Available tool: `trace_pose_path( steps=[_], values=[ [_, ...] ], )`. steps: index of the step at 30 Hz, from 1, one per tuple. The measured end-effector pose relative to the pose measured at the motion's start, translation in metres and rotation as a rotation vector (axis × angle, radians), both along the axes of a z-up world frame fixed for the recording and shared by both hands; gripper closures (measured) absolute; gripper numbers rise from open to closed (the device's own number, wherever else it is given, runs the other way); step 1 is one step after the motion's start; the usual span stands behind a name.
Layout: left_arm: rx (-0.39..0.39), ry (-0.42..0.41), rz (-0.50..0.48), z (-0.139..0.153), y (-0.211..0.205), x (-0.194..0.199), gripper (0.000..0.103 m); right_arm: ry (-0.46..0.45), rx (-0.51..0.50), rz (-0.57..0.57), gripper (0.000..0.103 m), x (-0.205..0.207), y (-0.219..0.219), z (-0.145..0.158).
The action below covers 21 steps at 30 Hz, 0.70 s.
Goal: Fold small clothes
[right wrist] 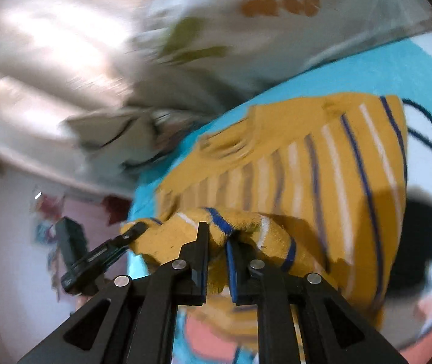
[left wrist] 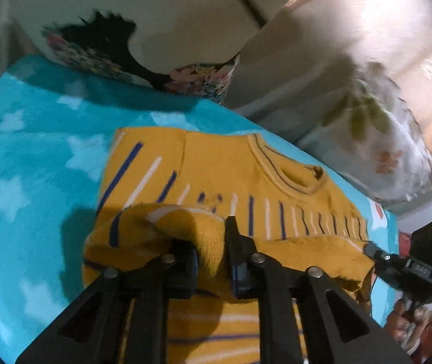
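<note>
Left wrist view: both tongs (left wrist: 211,242) (right wrist: 217,245) clamp the mustard striped sweater (left wrist: 276,182) over a turquoise star-print blanket (left wrist: 34,157); floral pillows (left wrist: 382,139) behind.

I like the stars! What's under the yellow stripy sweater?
Under the mustard-yellow knit sweater with blue and white stripes lies a fluffy turquoise blanket with white stars. The blanket part directly beneath the sweater is covered, so its pattern there cannot be seen.

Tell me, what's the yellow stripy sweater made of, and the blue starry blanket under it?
The yellow sweater looks like knitted yarn, maybe wool or acrylic: its collar shows ribbed rows and the bunched edge looks thick and soft. The blue blanket seems to be fuzzy fleece, matte with a soft, blurry nap around its white stars, though the exact fibre can't be told.
</note>
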<state>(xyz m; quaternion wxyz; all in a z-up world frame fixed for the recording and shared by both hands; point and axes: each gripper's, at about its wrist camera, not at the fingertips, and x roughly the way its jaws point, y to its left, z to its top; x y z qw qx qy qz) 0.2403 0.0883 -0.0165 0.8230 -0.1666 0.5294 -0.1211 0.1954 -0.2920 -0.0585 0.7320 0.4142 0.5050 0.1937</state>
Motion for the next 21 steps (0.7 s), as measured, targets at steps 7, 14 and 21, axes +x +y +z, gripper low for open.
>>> trace_pose_path(
  steps=[7, 14, 21],
  values=[
    [-0.149, 0.023, -0.022, -0.004, 0.01, 0.019, 0.057, 0.039, 0.138, -0.141, 0.056, 0.014, -0.025, -0.021],
    [-0.255, 0.073, 0.03, -0.013, 0.022, 0.032, 0.052, 0.02, 0.184, -0.3, 0.043, 0.012, -0.065, -0.006],
    [-0.298, 0.046, 0.078, -0.002, 0.044, 0.029, 0.045, -0.138, -0.443, 0.118, 0.043, -0.01, 0.03, 0.046]
  ],
)
